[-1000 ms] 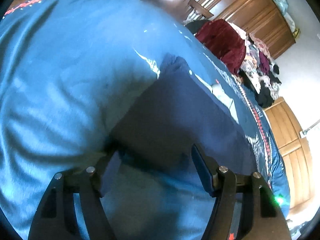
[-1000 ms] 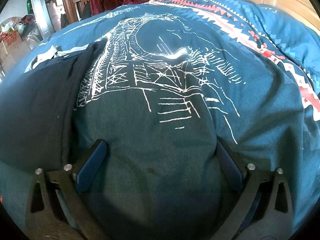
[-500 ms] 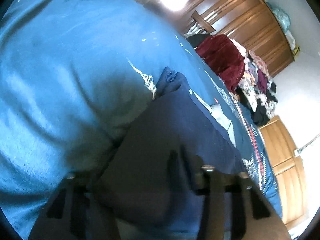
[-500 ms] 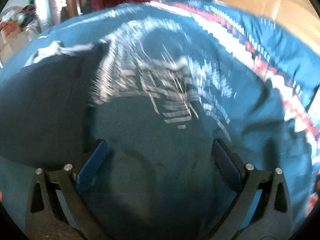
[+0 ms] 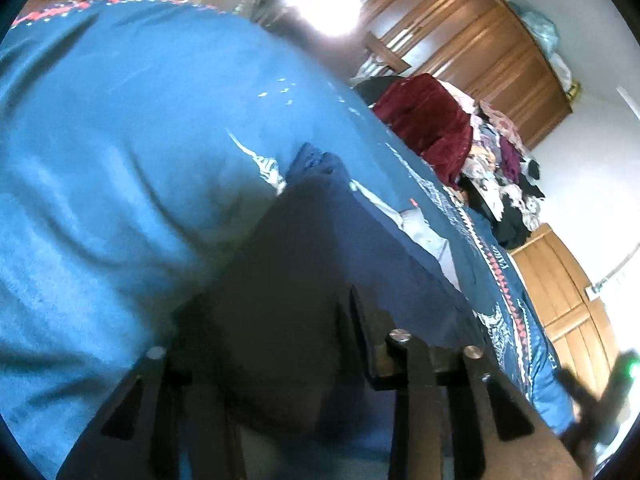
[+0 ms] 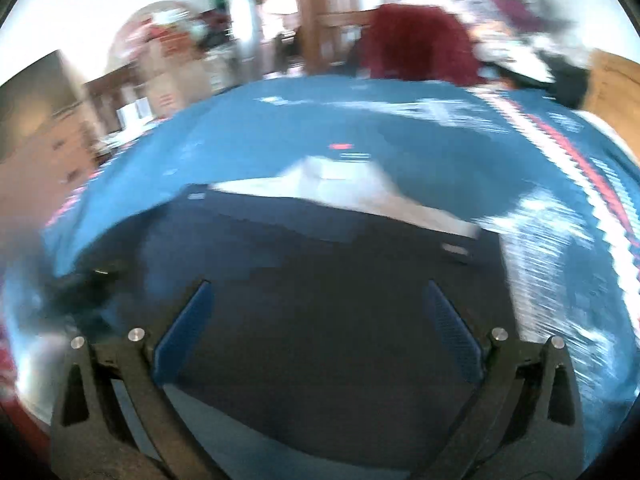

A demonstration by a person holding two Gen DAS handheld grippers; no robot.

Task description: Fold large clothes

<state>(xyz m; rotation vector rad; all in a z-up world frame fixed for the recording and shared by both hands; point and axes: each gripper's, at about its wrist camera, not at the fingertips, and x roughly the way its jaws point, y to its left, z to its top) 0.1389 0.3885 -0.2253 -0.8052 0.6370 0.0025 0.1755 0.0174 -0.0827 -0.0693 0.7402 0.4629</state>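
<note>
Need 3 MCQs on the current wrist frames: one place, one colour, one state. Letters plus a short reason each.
1. Where does the dark red garment lie?
A. At the far edge of the bed, by the pile of clothes
B. Between the right gripper's fingers
C. On the floor

2. What colour is the bedspread?
A. Yellow
B. Blue with a red and white border
C. Plain white

3. How is the right gripper?
A. Shut on the bedspread
B. Out of view
C. Open, over the navy garment

Key: 1 A, it sits past the navy garment beside the wardrobe. 2 B, visible in both views. 3 C, its blue pads stand wide apart.
</note>
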